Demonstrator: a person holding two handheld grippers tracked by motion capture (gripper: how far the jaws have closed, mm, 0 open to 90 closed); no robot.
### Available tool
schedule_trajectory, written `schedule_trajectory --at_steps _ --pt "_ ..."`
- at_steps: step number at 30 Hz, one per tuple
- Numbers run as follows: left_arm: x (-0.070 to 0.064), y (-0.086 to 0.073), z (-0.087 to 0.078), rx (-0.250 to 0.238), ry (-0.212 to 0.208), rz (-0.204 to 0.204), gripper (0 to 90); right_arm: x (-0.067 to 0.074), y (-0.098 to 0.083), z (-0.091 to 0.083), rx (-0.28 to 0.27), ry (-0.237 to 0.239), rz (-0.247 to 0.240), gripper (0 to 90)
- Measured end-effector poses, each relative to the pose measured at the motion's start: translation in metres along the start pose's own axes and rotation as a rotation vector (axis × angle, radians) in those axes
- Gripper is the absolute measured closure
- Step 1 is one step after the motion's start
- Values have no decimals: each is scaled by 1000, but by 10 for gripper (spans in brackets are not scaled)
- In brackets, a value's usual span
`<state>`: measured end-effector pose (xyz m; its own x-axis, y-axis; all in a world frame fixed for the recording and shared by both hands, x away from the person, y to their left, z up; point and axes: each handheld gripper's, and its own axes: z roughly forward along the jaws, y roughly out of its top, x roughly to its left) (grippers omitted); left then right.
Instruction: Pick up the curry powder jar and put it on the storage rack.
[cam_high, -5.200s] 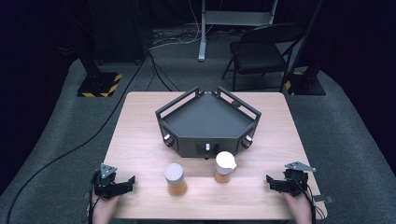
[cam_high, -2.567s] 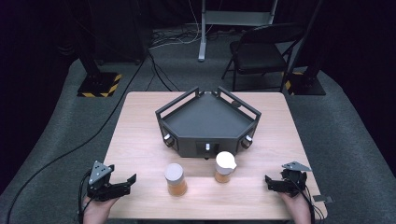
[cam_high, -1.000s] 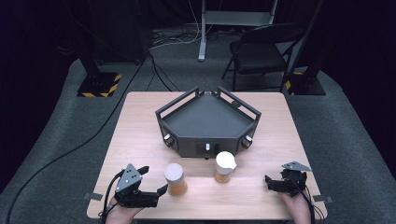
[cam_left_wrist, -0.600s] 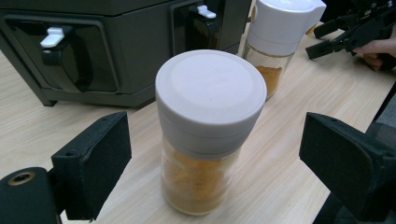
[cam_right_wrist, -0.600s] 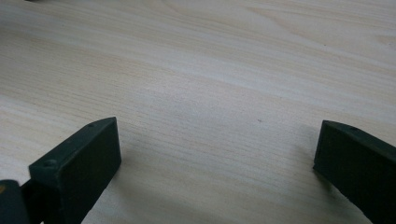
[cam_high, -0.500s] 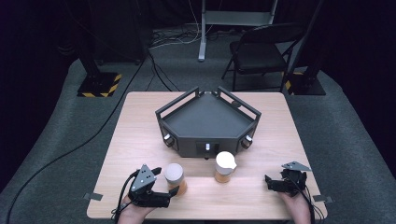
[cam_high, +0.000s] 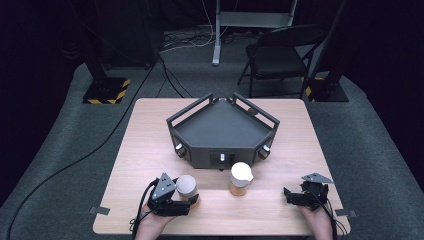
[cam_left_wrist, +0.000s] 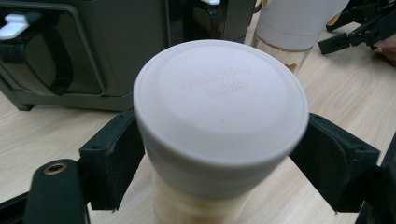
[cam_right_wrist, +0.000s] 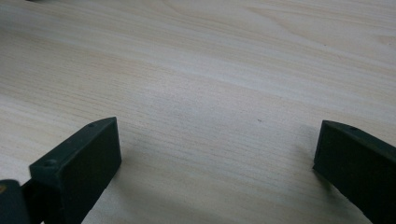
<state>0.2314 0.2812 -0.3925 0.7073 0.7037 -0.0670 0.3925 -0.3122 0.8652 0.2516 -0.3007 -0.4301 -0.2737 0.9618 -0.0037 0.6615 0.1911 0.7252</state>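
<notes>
Item: seasoning bottle (cam_left_wrist: 219, 135), flat white lid, amber contents, upright near the table (cam_high: 150, 130) front edge, before the dark tray (cam_high: 222, 131). Your left gripper (cam_high: 187, 200) has just been closing; its jaws now pinch the bottle below the lid. Likely rigid, smooth, slippery: grip the body squarely. Your right gripper (cam_high: 292, 196) rests open, empty.

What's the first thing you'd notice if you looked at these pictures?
Probably the big dark tray with a raised rail in the middle of the wooden table. Next come two jars with white lids at the front: the left tool has its jaws on either side of the left jar and has just been closing on it. The other jar stands alone, and the right tool rests open at the table's right front.
</notes>
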Motion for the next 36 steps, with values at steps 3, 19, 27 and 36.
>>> schedule_trajectory --at_steps 3,19,27,36 --pt "1 2 5 6 -2 1 250 0 0 0 0 0 -1 0" --pt "-3 8 5 30 25 25 331 0 0 0 0 1 -1 0" --pt "-3 17 -5 1 26 35 331 0 0 0 0 1 -2 0" --pt "2 35 -18 -25 14 44 331 0 0 0 0 1 -2 0"
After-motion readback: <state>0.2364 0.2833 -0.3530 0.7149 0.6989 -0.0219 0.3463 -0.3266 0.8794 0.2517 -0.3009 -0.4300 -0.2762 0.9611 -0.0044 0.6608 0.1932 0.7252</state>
